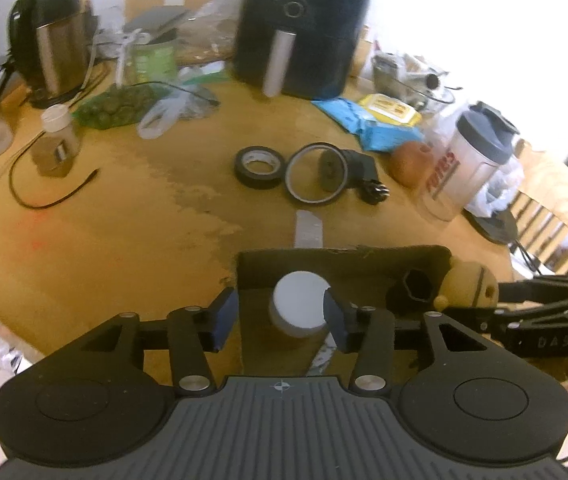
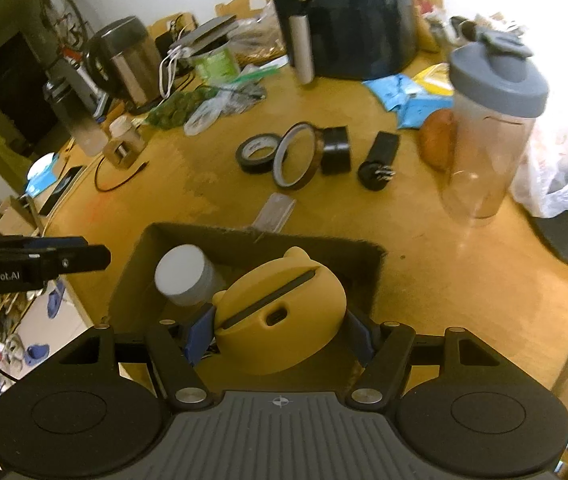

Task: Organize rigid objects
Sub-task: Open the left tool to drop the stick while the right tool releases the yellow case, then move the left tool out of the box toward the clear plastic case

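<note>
My right gripper (image 2: 280, 330): clenched on the yellow bear case (image 2: 280, 312), hanging over the cardboard box (image 2: 363, 280).
Case axis: dark slot runs near-left to far-right.
My left gripper (image 1: 280, 316): released (white jar (image 1: 299, 304) between its fingers, inside the box).
Drop spot: right of the jar.

Both fisheye views look forward and down from close above the open brown cardboard box (image 1: 339, 258) (image 2: 260, 240) toward the black air fryer (image 1: 303, 28) (image 2: 343, 16). The left camera sits left of the right; both share the wooden tabletop (image 1: 124, 240) (image 2: 423, 248).
</note>
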Available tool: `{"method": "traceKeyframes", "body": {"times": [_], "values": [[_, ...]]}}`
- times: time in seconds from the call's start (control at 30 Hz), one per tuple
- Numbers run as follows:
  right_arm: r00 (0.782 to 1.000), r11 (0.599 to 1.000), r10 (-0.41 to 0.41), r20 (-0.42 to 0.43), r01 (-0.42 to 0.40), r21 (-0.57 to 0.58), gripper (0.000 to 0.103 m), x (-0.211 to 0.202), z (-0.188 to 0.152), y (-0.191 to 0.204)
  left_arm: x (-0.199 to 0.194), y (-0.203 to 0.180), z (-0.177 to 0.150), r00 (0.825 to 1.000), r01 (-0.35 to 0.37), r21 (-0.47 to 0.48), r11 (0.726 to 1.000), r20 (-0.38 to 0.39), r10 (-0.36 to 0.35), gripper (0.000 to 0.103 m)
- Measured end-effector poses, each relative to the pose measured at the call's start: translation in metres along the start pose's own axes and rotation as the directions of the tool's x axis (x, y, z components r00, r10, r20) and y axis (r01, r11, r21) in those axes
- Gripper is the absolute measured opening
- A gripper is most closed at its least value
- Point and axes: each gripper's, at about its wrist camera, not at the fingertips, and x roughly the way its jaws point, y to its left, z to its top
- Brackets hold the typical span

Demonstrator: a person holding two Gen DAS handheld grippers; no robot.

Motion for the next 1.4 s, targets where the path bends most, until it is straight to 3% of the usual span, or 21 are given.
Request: {"method": "traceKeyframes", "body": {"times": [0.43,0.5,0.9,1.4], "values": [[0.988,0.992,0.121,-0.099,-0.123,-0.01,0.072,0.022,0.009,0.008,-0.013,-0.002,-0.023,0.999,-0.035,-0.11,0.993,-0.029,0.032,0.047],[0.988,0.991,0.126,-0.09,-0.129,-0.026,0.084,0.019,0.009,0.009,-0.013,-0.005,-0.025,0.999,-0.038,-0.111,0.993,-0.032,0.034,0.047],[0.997,0.992,0.061,-0.045,-0.066,-0.11,0.102,0.007,0.008,0.008,-0.007,-0.014,-0.025,0.999,-0.031,-0.113,0.993,-0.045,0.026,0.047],[0.993,0.993,-0.112,-0.026,0.111,-0.042,0.103,0.007,0.01,-0.017,0.005,-0.017,-0.012,0.999,-0.012,-0.073,0.997,-0.053,0.009,0.047]]}}
